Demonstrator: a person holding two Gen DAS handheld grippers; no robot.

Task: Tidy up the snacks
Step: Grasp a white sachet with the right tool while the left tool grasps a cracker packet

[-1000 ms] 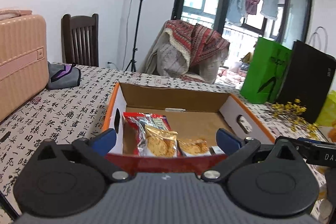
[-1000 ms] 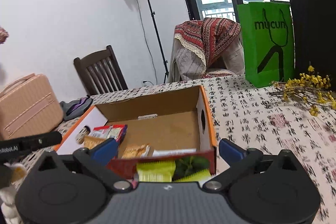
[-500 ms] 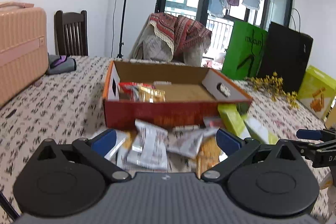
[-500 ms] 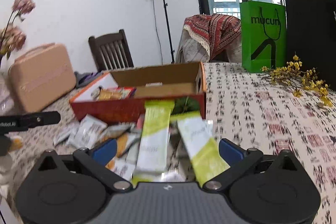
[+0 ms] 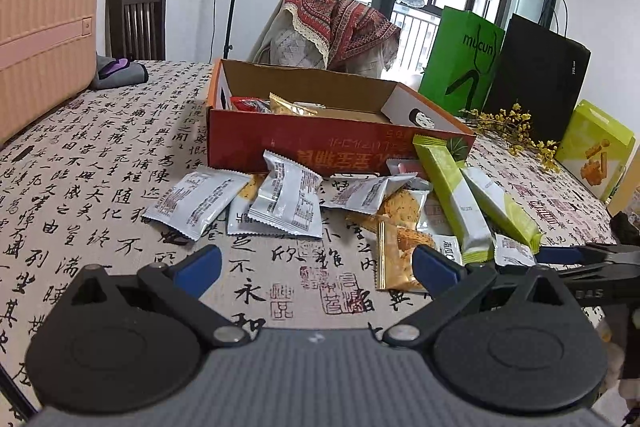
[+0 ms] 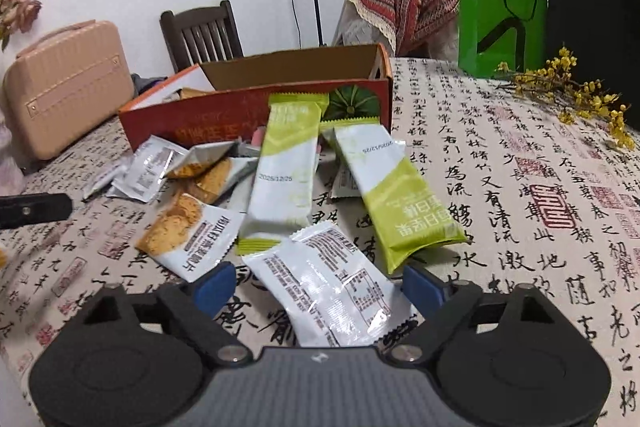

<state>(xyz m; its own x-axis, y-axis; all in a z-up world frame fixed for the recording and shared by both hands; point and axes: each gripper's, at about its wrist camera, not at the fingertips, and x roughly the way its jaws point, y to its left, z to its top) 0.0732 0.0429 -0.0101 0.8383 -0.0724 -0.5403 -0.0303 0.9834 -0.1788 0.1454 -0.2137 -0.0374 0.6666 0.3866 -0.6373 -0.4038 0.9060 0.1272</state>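
My right tongs [image 6: 314,285] just narrowed, astride a white packet [image 6: 332,287] on the tabletop [image 6: 520,195]; pads not pressing.

left wrist: low, near, facing box [image 5: 320,143] | right wrist: same; box [image 6: 256,107] shared

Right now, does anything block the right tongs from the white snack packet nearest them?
Nothing visible does. The white snack packet lies flat on the tablecloth between the open right tongs, whose jaws have just been closing; the pads aren't pressing it yet.
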